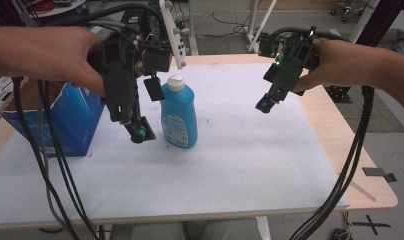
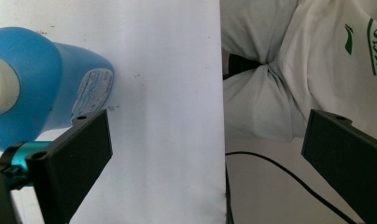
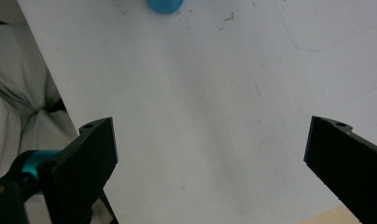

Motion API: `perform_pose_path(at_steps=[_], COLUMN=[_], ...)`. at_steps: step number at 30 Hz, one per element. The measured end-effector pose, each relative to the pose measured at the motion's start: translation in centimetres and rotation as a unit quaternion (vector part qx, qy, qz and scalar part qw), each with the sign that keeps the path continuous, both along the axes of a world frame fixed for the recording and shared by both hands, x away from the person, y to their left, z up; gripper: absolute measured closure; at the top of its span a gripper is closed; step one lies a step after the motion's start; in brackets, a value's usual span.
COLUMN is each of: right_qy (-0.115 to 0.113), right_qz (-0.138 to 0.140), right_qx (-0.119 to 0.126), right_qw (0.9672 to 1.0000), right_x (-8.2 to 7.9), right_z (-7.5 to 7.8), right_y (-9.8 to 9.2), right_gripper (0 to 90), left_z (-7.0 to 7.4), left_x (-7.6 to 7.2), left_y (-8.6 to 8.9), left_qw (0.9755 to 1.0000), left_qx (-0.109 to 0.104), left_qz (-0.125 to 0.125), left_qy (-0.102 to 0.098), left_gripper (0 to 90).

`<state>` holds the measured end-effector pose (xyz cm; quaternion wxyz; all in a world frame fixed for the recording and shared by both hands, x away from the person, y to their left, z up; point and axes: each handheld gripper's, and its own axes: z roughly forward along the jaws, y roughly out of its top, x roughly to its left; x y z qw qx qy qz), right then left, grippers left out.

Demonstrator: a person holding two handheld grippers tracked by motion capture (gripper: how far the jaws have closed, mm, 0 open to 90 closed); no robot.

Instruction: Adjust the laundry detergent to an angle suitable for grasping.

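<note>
A blue bottle (image 1: pixel 178 115) with a white cap stands upright on the white table cover (image 1: pixel 240 160), left of centre. My left gripper (image 1: pixel 148 111) hangs just left of the bottle, held above the table, jaws wide apart. In the left gripper view the bottle (image 2: pixel 51 79) lies at the left, outside the open left gripper (image 2: pixel 210 154), and nothing is between the jaws. My right gripper (image 1: pixel 267 102) hovers over the right part of the cover, well apart from the bottle. In its own view the right gripper (image 3: pixel 214 158) is open over bare cover, with the bottle (image 3: pixel 164 5) at the top edge.
A blue cardboard box (image 1: pixel 70 120) stands open at the left edge, behind the left hand. Black cables (image 1: pixel 55 175) trail off the near edge on both sides. The person's white shirt (image 2: pixel 317 70) shows beyond the table's near edge. Bare wood (image 1: pixel 340 145) borders the cover at right.
</note>
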<state>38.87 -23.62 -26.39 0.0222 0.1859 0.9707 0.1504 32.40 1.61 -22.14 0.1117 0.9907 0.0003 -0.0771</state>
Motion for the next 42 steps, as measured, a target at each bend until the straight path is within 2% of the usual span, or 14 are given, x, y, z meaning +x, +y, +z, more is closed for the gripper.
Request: perform_pose_path(at_steps=[2, 8, 13, 18, 24, 34, 42], right_qy=[-0.003, -0.011, -0.028, -0.051, -0.076, -0.101, -0.126], right_qz=[-0.011, -0.033, -0.051, -0.056, -0.074, -0.101, -0.120], right_qx=[0.019, 0.056, 0.091, 0.123, 0.175, 0.236, 0.279], right_qw=[0.9998, 0.9979, 0.9942, 0.9894, 0.9787, 0.9611, 0.9442], right_x=[-0.1, -0.5, -1.2, -2.0, -2.7, -3.3, -3.9], right_z=[-0.2, -1.1, -1.8, -2.2, -2.7, -3.9, -5.6], right_y=[-0.4, -1.5, -2.0, -1.9, -1.8, -2.4, -2.5], right_gripper=[1.7, 1.7, 1.7, 1.7, 1.7, 1.7, 1.7], left_z=[0.0, 0.0, 0.0, 0.1, 0.1, 0.0, 0.1], left_x=[0.0, 0.0, 0.0, -0.1, -0.1, 0.0, 0.0], left_y=[0.0, -0.1, 0.0, 0.0, 0.0, 0.1, 0.2], left_qw=[1.0000, 1.0000, 1.0000, 1.0000, 1.0000, 1.0000, 0.9999], left_qx=[0.000, -0.002, -0.001, -0.003, -0.003, -0.004, -0.007], left_qz=[0.000, -0.001, 0.000, 0.000, 0.000, 0.000, 0.001], left_qy=[0.000, -0.002, -0.003, -0.005, -0.007, -0.008, -0.008], left_gripper=[1.7, 1.7, 1.7, 1.7, 1.7, 1.7, 1.7])
